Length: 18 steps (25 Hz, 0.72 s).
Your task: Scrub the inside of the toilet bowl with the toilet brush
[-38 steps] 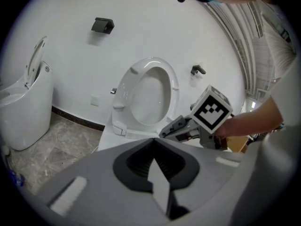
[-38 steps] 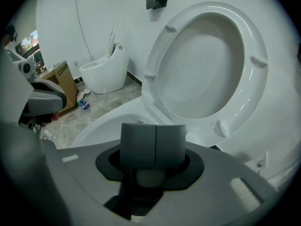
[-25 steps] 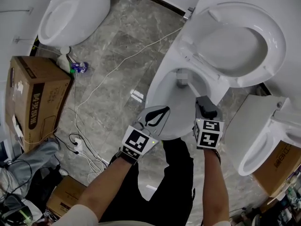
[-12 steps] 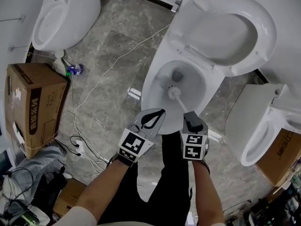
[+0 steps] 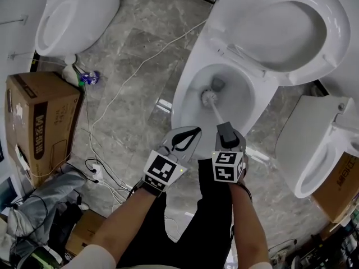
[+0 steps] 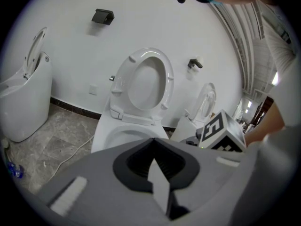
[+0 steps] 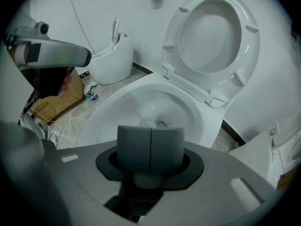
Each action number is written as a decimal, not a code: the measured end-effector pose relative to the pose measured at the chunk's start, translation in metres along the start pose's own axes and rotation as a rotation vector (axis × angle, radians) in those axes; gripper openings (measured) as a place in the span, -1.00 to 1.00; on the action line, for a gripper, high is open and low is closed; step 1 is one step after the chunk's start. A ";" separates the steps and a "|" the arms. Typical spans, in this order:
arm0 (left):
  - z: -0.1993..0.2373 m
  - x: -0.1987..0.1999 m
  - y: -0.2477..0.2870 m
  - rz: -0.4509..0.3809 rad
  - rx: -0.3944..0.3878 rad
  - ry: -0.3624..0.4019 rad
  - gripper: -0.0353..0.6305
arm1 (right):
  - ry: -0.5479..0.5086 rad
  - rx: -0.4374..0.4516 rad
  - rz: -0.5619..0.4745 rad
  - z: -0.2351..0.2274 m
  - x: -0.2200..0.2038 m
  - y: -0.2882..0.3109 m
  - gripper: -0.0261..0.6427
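Observation:
A white toilet bowl (image 5: 184, 102) stands open, its seat and lid (image 5: 280, 32) raised against the wall. The toilet brush head (image 5: 209, 98) rests inside the bowl near the drain, and its pale handle (image 5: 216, 115) runs back to my right gripper (image 5: 227, 132), which is shut on it just outside the front rim. In the right gripper view the gripper (image 7: 150, 147) points into the bowl (image 7: 188, 108), and the brush is mostly hidden behind its jaws. My left gripper (image 5: 185, 138) is shut and empty, beside the bowl's front left rim (image 6: 123, 136).
A second toilet (image 5: 73, 15) stands at the far left and a third (image 5: 314, 144) at the right. A cardboard box (image 5: 39, 122), white cables (image 5: 104, 175) and a small blue item (image 5: 90, 78) lie on the grey marble floor to the left. Another box (image 5: 343, 189) is at the right.
My right gripper has drawn back from over the bowl's front rim toward me and closer to the left gripper. The brush head has shifted inside the bowl. The left gripper has barely moved.

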<state>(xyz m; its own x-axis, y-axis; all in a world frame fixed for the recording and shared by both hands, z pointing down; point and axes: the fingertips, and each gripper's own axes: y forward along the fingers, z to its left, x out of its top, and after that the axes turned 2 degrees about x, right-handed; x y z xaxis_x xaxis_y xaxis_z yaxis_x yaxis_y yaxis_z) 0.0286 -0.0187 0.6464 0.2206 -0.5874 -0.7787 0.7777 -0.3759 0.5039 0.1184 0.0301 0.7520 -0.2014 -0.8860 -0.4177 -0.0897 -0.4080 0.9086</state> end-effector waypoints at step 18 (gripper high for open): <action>0.019 0.004 0.021 -0.023 0.028 -0.015 -0.88 | -0.107 -0.099 -0.073 -0.076 0.045 0.023 -0.43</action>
<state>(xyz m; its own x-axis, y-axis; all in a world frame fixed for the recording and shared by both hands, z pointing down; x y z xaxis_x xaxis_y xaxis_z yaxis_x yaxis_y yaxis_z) 0.0343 -0.0425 0.6612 0.1936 -0.5893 -0.7844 0.7658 -0.4090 0.4963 0.1813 -0.0360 0.7541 -0.3013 -0.8266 -0.4753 -0.0126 -0.4950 0.8688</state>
